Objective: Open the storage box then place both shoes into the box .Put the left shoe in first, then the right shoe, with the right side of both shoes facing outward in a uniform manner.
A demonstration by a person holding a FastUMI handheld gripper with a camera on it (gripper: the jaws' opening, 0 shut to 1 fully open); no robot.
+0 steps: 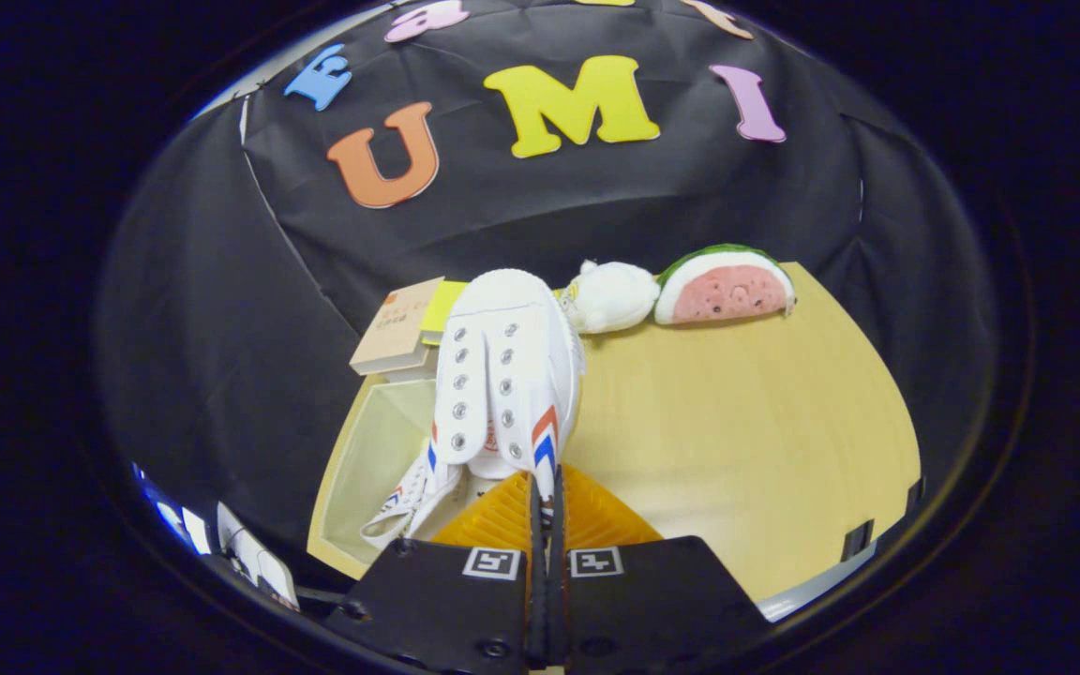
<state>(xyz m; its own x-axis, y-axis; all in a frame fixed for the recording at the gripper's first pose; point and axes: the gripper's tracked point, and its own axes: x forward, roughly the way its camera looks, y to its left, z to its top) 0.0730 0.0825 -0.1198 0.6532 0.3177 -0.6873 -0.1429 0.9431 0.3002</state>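
Box (367,450) open, one shoe (409,502) inside; gripper (546,511) pinched tight on second shoe (507,375), held above, not placed yet.

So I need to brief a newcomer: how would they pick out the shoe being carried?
Start at the wooden table; at its near corner sits an open box. Over it hangs a white shoe, pinched in the tongs, with red and blue stripes.

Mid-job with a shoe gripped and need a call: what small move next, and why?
Probably ease the shoe down and left into the box. The gripper has its fingers shut on the shoe's heel edge, toe pointing away, and it hangs partly over the open box where another shoe already lies. Which shoe is which, I cannot tell.
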